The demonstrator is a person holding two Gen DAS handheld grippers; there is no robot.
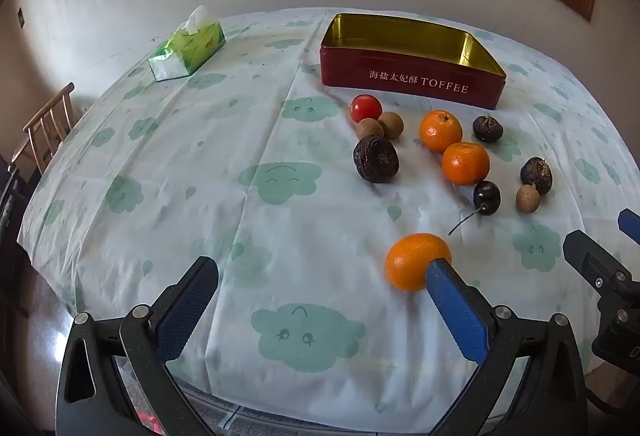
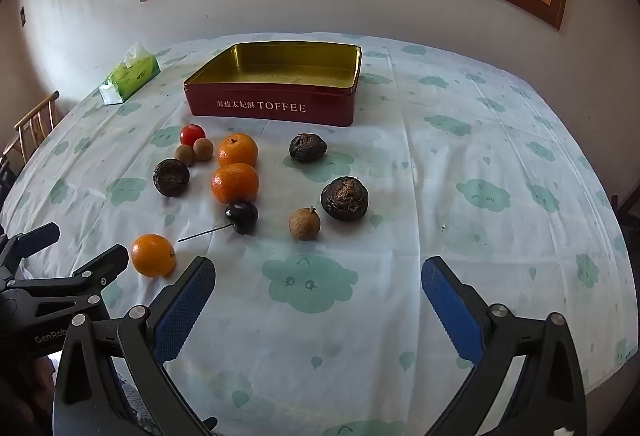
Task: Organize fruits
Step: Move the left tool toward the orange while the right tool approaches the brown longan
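Note:
A red TOFFEE tin [image 1: 412, 81] [image 2: 272, 105] stands open and empty at the back of the table. In front of it lie a cherry tomato [image 1: 365, 108], two longans [image 1: 380, 125], two oranges [image 1: 452, 147] [image 2: 236, 167], a dark cherry with a stem [image 1: 486, 197] [image 2: 241, 216], several dark water chestnuts [image 1: 376, 159] [image 2: 345, 198] and another longan [image 2: 305, 223]. A third orange [image 1: 412, 264] [image 2: 153, 255] lies nearest, beside my left gripper's right fingertip. My left gripper [image 1: 322, 276] is open and empty. My right gripper [image 2: 318, 276] is open and empty, short of the fruit.
A green tissue pack [image 1: 188, 47] [image 2: 130, 77] lies at the back left. A wooden chair [image 1: 48, 123] stands off the table's left edge. The table carries a white cloth with green clouds [image 2: 480, 195]. A wall and a window are behind.

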